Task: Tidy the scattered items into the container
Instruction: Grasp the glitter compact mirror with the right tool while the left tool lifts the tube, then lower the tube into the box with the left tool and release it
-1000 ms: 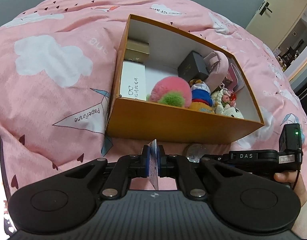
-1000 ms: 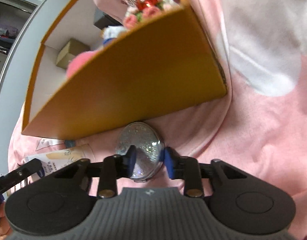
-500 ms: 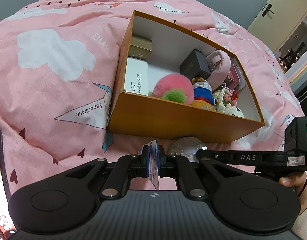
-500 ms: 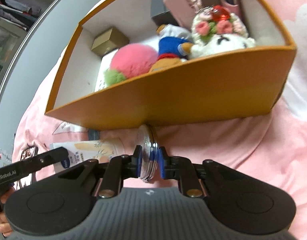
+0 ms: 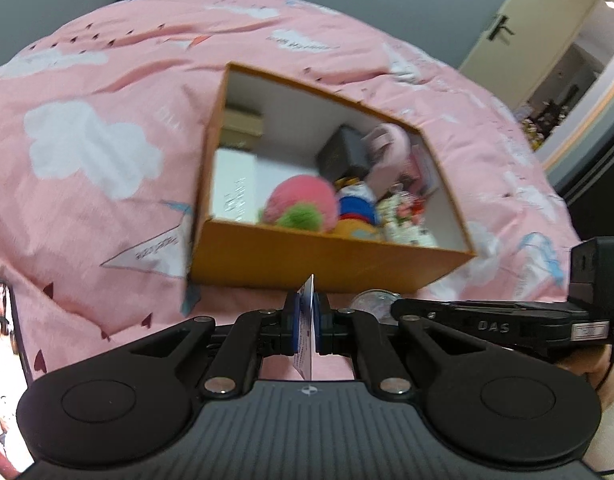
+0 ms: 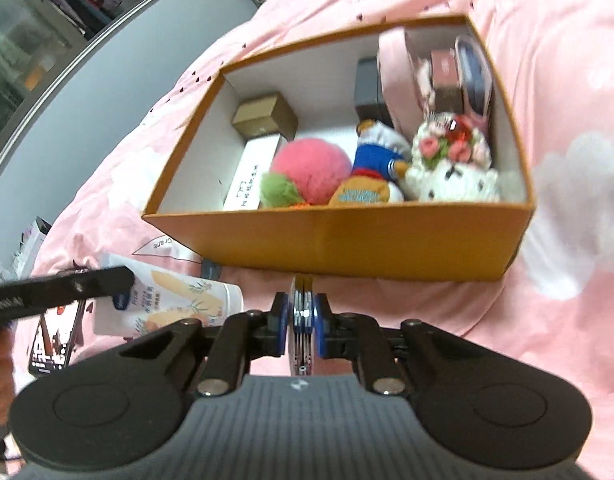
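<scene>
both grippers are black plastic, each with two big round bumps, a ridged grey middle, silver screws and blue pads on the fingertips (image 5: 292, 316). the right gripper (image 6: 303, 322) has white letters "das" on its side, a small green light, and a cream sleeve (image 5: 611, 432) behind it.

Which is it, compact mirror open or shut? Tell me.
Shut: the compact mirror sits edge-on between the right gripper jaws, its halves closed together.

Box (image 6: 347, 240) on quilt (image 6: 547, 80), toys (image 6: 307, 172) inside w/ small cartons (far side); phone (image 6: 53, 338) left of it.
</scene>
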{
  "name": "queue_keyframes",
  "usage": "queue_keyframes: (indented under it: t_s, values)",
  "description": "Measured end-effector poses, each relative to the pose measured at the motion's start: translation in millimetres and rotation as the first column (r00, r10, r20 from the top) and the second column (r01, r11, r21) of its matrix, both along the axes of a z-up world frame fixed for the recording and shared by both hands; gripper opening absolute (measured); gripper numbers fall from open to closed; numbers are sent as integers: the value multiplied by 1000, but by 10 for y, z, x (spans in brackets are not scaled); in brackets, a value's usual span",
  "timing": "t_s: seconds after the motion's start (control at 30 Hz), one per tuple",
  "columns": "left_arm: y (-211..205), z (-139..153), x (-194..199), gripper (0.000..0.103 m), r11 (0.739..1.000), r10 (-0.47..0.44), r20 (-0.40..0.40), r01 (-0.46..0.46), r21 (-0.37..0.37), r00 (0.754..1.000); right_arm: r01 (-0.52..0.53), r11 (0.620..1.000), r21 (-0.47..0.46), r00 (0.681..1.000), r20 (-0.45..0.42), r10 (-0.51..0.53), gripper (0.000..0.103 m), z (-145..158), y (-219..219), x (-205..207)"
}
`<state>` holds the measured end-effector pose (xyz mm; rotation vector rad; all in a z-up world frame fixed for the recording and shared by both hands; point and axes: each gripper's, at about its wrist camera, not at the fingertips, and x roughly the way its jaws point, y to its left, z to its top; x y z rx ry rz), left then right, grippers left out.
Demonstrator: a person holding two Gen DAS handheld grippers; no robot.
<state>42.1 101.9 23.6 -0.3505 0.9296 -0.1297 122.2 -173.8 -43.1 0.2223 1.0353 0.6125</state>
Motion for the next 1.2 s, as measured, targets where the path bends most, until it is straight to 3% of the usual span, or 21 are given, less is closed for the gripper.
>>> queue_keyframes:
  t_s: [0.13, 0.37, 0.6, 0.83, 1.2]
  values:
    - [-26, 236, 13, 7, 999, -31, 41, 32, -13, 999, -13, 1000, -9, 998, 54, 14, 15, 220, -59, -75]
    - [-9, 573, 229, 7, 998, -55, 66, 57, -24, 996, -27, 995, 94, 995, 102, 17, 15, 697, -198, 20]
    - [-1, 753, 702, 7, 999, -25, 110, 21, 38, 994, 0, 998, 69, 978, 207, -14, 15, 886, -104, 290]
    - [-77, 515, 1499, 7, 995, 5, 86, -14, 100, 996, 74, 996, 50, 976, 203, -83, 15, 684, -8, 798]
    - [-295, -222, 2362, 6, 988, -26, -40, 32, 153, 999, 73, 995, 64, 985, 151, -82, 15, 393, 64, 1197]
